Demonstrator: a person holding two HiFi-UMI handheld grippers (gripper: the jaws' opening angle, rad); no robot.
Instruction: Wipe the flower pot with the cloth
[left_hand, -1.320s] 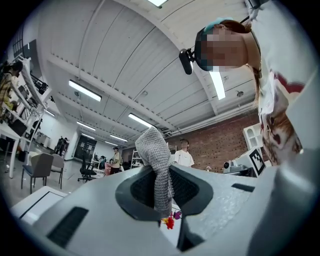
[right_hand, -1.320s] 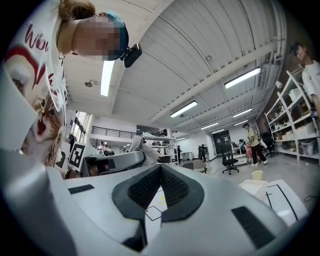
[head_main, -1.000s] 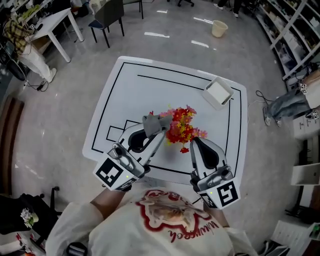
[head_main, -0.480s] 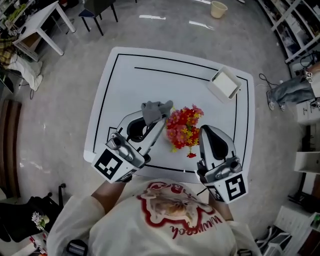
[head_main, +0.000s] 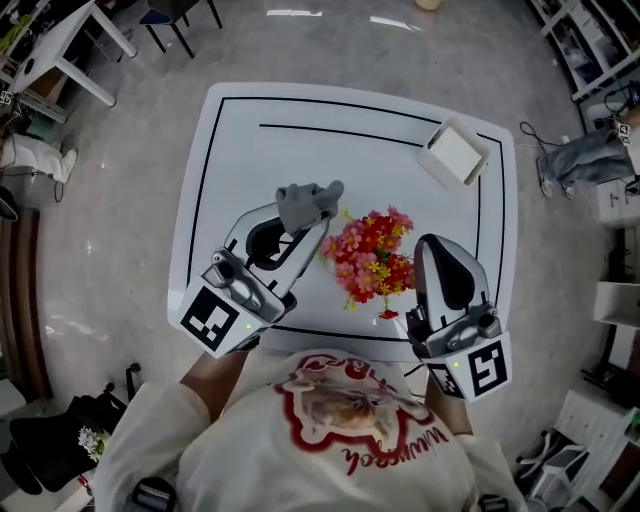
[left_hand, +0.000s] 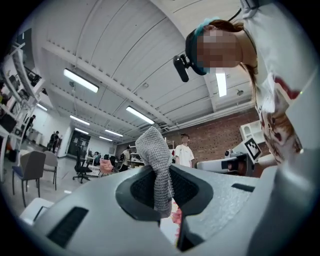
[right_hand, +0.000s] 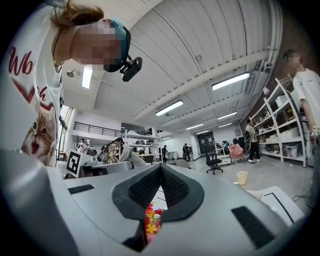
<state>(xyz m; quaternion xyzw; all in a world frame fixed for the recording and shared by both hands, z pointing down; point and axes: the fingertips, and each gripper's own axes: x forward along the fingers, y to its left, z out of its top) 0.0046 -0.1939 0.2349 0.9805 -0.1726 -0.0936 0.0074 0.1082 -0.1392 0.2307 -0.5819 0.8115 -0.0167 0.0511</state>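
The flower pot (head_main: 372, 262) stands on the white desk (head_main: 240, 140), near its front edge and between the 2 tools. From above only a dense bunch of red, pink and yellow blooms shows; the pot itself is hidden beneath them. The left tool (head_main: 308, 222) is clamped on a grey knitted cloth (head_main: 305, 203), which sticks out past the jaw tips in a crumpled tuft. The right tool (head_main: 440, 248) is fully closed with nothing between its jaws. A white tray (head_main: 455, 152) sits near the desk's far right corner. 1 second ago the cloth was level with the bunch at its left; now it lies farther up the desk, at the bunch's upper-left corner. The right tool now lies alongside the bunch. Both grips are unchanged.
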